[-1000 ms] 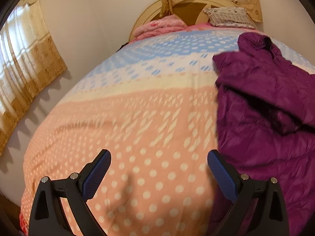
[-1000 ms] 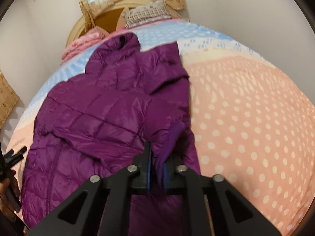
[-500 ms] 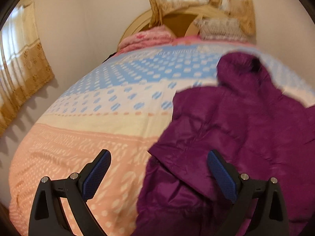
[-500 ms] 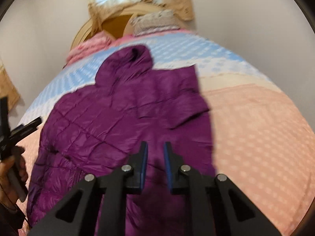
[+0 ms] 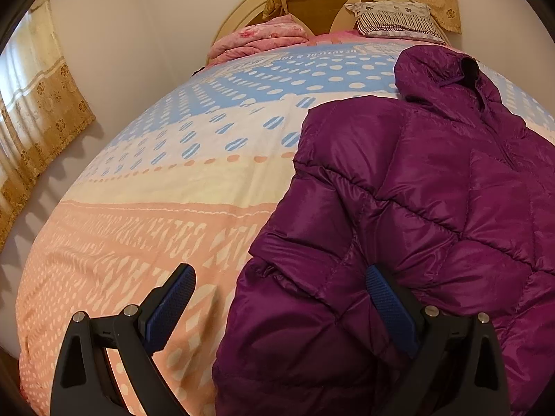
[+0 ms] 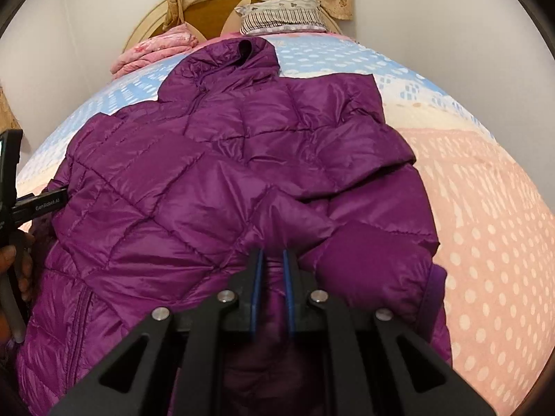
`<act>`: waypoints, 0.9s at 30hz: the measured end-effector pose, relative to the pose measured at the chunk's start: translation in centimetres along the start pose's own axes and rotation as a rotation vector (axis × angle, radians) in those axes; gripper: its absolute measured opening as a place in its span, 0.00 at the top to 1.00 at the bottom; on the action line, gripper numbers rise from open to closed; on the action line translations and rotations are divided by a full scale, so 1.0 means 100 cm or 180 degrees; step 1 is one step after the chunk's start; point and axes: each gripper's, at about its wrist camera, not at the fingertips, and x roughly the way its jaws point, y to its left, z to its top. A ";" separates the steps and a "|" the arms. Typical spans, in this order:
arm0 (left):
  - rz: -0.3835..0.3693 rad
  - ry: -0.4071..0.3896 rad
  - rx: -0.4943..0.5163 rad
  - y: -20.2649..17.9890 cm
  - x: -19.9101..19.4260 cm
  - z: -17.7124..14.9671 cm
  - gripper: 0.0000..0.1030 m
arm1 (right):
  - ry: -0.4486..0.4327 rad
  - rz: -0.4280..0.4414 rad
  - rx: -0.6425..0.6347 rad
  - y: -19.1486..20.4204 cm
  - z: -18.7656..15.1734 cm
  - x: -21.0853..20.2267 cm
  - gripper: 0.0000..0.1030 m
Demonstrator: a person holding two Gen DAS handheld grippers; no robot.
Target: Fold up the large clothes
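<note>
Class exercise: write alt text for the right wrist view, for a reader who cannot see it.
A purple puffer jacket lies spread on a dotted bedspread, hood toward the headboard. The right gripper hangs low over it, its blue-padded fingers closing, with jacket fabric showing between them.

A wide bed [image 5: 166, 187] fills the room, its cover banded in blue, cream and peach with pale dots. At its far end a rounded cream headboard [image 5: 242, 17] with a brown centre meets the plain pale wall [image 5: 145, 17]. A folded pink blanket [image 5: 260, 38] and a striped pillow [image 5: 395, 20] lie against it. Gold patterned curtains [image 5: 38, 104] hang at the left and above the headboard, daylight glowing through them.
</note>
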 end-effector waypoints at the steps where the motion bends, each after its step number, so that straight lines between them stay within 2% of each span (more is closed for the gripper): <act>1: -0.0019 0.0005 -0.0025 0.003 -0.002 0.001 0.04 | 0.0005 0.0006 0.0004 0.000 0.000 0.001 0.88; 4: 0.0036 -0.0157 -0.0090 0.016 -0.025 0.008 0.04 | 0.0018 -0.0005 -0.0081 0.003 0.001 -0.005 0.88; 7: -0.0169 -0.0422 -0.0270 0.033 -0.055 0.023 0.04 | -0.0106 0.0007 -0.0024 -0.001 0.007 -0.024 0.87; 8: -0.0257 -0.0439 -0.0352 0.037 -0.060 0.030 0.04 | -0.0178 0.0010 0.0010 -0.002 0.011 -0.030 0.84; 11: -0.0459 -0.0356 -0.0485 0.034 -0.062 0.051 0.04 | -0.0333 -0.0007 0.0157 -0.007 0.031 -0.041 0.84; 13: -0.0458 -0.0360 -0.0462 0.020 -0.060 0.066 0.04 | -0.0391 -0.0114 0.0283 -0.015 0.052 -0.039 0.84; 17: -0.0349 -0.0332 -0.0400 -0.007 -0.035 0.085 0.04 | -0.0515 -0.0306 0.0588 -0.033 0.091 -0.021 0.81; 20: -0.0141 -0.0326 -0.0414 -0.013 -0.009 0.095 0.04 | -0.0540 -0.0334 0.0771 -0.043 0.114 -0.001 0.77; 24: -0.0021 -0.0045 -0.0464 -0.019 0.038 0.101 0.04 | -0.0487 -0.0292 0.0602 -0.033 0.133 0.040 0.73; 27: 0.0052 0.0103 -0.0328 -0.031 0.062 0.095 0.04 | -0.0331 -0.0493 0.0514 -0.035 0.128 0.069 0.72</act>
